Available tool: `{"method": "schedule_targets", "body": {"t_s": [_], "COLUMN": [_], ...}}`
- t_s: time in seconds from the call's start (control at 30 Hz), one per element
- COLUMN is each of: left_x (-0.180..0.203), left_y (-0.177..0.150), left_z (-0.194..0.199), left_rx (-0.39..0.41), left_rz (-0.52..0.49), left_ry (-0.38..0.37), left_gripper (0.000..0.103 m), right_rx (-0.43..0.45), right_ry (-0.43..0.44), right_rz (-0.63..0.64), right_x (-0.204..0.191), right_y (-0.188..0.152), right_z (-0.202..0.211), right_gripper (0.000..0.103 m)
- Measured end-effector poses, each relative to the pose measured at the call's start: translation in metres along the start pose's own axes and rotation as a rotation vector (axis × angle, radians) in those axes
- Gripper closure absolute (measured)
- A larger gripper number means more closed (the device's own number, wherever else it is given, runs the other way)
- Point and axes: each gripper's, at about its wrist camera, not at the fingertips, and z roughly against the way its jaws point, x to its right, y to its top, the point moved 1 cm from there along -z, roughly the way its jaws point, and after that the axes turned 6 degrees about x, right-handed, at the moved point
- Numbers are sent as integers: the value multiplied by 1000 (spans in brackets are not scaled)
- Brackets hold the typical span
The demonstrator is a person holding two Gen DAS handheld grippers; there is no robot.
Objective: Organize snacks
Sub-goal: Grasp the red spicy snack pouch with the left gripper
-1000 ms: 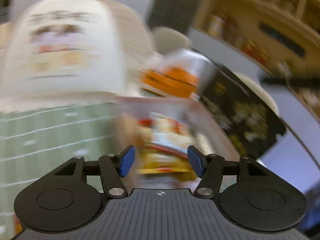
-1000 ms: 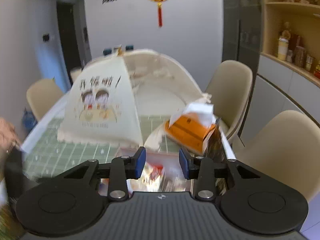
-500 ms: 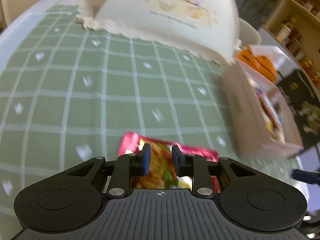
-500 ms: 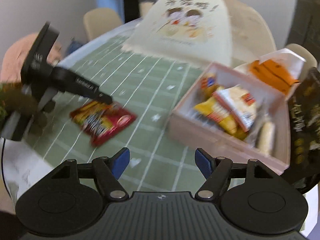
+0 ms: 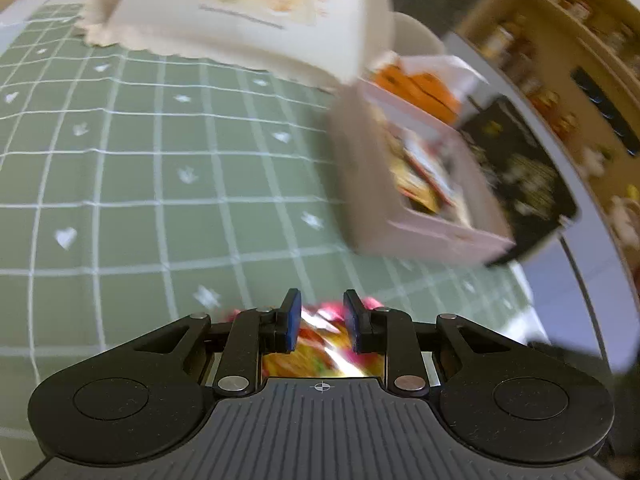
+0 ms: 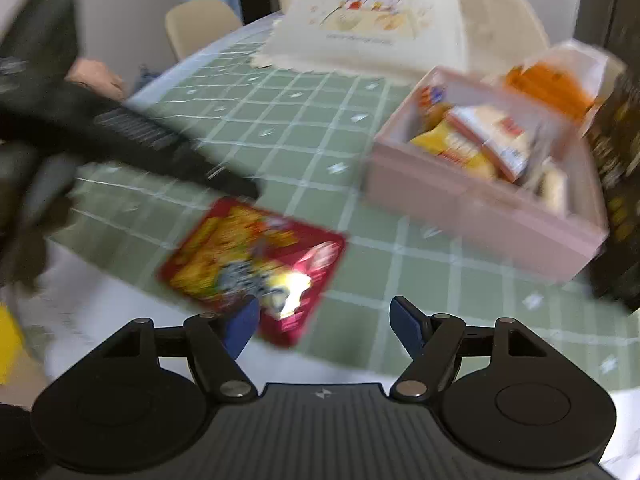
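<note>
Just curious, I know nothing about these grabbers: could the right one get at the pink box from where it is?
Probably yes. The right gripper is open and empty, and only bare tablecloth lies between it and the pink box.

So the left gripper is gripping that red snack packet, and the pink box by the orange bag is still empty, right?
Not quite: the pink box already holds several snack packs, as the right wrist view shows. The rest holds: the left gripper is closed on the red snack packet, and the box sits by the orange bag.
</note>
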Motion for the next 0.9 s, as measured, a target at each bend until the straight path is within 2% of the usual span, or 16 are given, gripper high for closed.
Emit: {"method": "schedule_targets", "body": {"t_s": [0.07, 0.17, 0.3, 0.37, 0.43, 0.53, 0.63, 0.77, 0.9], "left_x": [-8, -3, 7, 15, 22, 26, 24, 32, 34], "left_y": [5, 0, -16, -29, -38, -45, -51, -60, -69], "left_z": [-16, -26, -13, -13, -9, -1, 1, -1, -9], "left_rx": [-29, -78, -118, -162, -168, -132, -141, -161, -169], "left_rz": [-21, -73, -14, 18, 16, 4, 59, 40, 55], "left_ry": [28, 56, -8, -69, -85, -17, -46, -55, -76], "left_gripper": [76, 76, 70, 71, 71, 71, 71, 71, 71], "right_rx": [-17, -33, 25, 35, 44, 48, 31, 31, 45], "right_ry": [-28, -208, -366, -404, -373, -297, -254, -327, -318], "right_rz": [56, 104, 16, -15, -62, -101, -96, -65, -84], "right_x": [-11, -4, 31, 45, 55, 54, 41, 34, 41], "right_y": [-4, -5, 5, 5, 1, -10, -19, -28, -34], "right_z": [-9, -30, -25, -19, -7, 8, 10, 3, 6], "right_gripper": [30, 30, 31, 31, 31, 31, 31, 31, 31]}}
